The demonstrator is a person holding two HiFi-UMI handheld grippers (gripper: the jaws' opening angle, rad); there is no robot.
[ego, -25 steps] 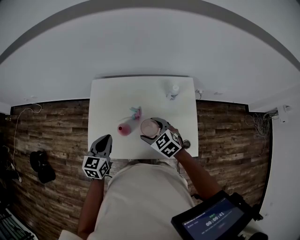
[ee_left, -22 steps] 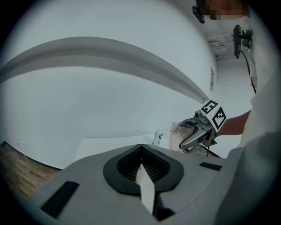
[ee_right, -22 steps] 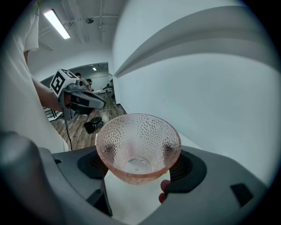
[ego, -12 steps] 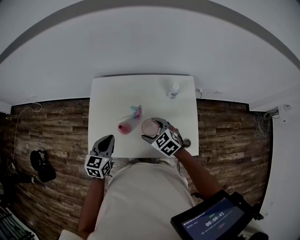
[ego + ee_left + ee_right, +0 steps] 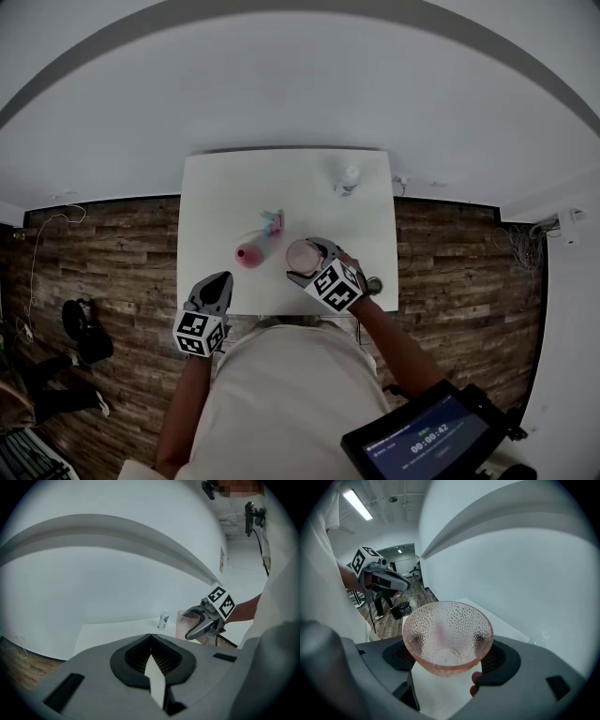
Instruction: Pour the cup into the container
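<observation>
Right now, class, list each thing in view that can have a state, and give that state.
cup: upright, looks empty.
right tongs: shut on the cup.
left tongs: shut, holding nothing.
small bottle: standing upright.
pink container: on the table, untouched.

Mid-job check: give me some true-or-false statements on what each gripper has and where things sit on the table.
1. The right gripper holds the pink cup between its fingers. True.
2. The left gripper is wide open. False: its fingers are together with nothing between them.
3. A small bottle stands near the far edge of the white table. True.
4. The left gripper holds the pink container. False: the container sits on the table, apart from that gripper.
</observation>
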